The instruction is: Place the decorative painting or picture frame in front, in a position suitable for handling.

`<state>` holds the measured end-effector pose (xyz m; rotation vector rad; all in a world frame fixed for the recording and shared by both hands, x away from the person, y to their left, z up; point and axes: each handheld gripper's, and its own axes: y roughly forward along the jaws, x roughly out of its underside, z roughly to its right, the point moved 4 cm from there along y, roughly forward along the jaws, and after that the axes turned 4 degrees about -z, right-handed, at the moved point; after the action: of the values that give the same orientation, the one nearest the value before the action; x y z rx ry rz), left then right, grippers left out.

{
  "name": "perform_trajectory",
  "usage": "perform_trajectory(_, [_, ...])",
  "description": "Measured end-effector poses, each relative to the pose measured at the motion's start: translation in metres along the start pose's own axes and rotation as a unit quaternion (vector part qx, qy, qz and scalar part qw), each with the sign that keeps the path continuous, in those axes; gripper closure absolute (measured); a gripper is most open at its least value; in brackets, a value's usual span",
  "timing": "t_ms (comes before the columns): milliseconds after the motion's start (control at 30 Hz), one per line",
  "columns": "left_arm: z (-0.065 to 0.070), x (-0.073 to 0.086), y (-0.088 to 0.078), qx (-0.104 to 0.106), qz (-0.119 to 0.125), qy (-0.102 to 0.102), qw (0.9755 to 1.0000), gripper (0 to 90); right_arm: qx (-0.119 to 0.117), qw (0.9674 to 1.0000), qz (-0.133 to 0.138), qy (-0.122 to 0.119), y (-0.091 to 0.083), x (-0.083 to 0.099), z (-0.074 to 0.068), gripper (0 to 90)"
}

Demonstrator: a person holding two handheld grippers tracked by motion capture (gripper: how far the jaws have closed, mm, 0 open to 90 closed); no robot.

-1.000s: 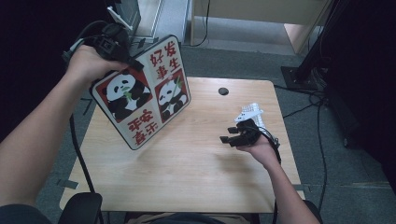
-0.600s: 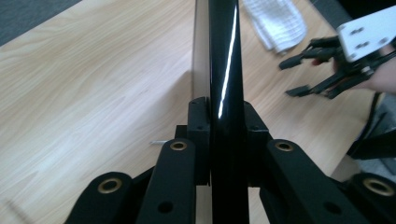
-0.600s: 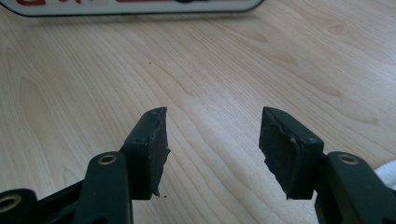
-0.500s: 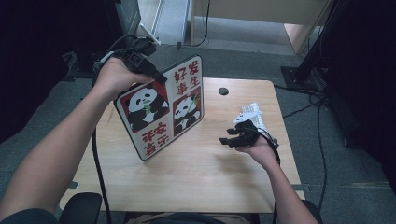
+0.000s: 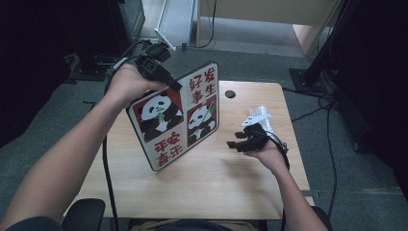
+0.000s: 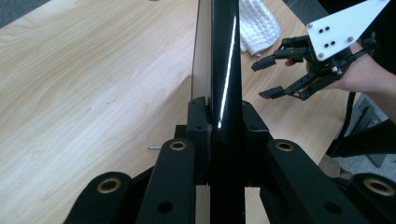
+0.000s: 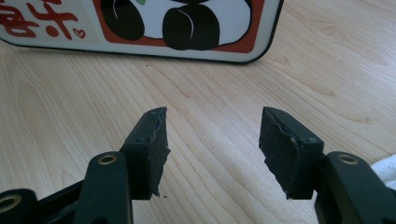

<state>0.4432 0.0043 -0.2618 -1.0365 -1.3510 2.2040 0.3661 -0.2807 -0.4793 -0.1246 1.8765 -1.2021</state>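
Note:
A flat board (image 5: 178,120) with two panda pictures and red characters stands tilted over the left middle of the wooden table (image 5: 216,187). My left gripper (image 5: 174,85) is shut on its top edge. In the left gripper view the pads clamp the board's thin black edge (image 6: 224,70) from both sides. Its lower edge (image 7: 140,28) is at the tabletop; I cannot tell if it touches. My right gripper (image 5: 235,139) lies low on the table right of the board, open, with bare wood between its fingers (image 7: 212,140).
A white checked cloth (image 5: 260,118) lies bunched just behind the right gripper, and it also shows in the left gripper view (image 6: 254,25). A small black round thing (image 5: 230,94) sits near the table's far edge. Dark stands and cables surround the table.
The left hand has carried the board to the right, toward the table's middle and the right gripper, and a little lower. The right hand and its open gripper have stayed put.

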Motion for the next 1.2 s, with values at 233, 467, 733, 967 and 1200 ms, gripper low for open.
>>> perform_trajectory(233, [0.000,0.006,0.005,0.010,0.006,-0.001,0.9999,79.0,0.001,1.0000,0.000,0.000,0.000,0.000,0.000,41.9])
perform_trajectory(467, [0.000,0.005,0.006,0.008,0.005,0.002,1.0000,78.5,-0.002,1.0000,0.006,0.001,-0.001,0.000,0.002,41.9])
perform_trajectory(733, [-0.006,0.007,0.006,-0.005,0.010,0.004,0.9999,76.3,-0.007,0.9999,0.014,0.003,-0.003,-0.001,0.001,42.3])
perform_trajectory(967, [-0.008,0.009,0.010,0.008,0.002,0.002,1.0000,63.3,-0.005,0.9998,0.019,0.008,-0.004,-0.001,0.003,42.3])
perform_trajectory(1200, [-0.009,0.011,0.006,0.020,0.015,0.003,0.9997,55.9,-0.008,0.9995,0.028,0.013,-0.007,-0.002,0.006,42.3])
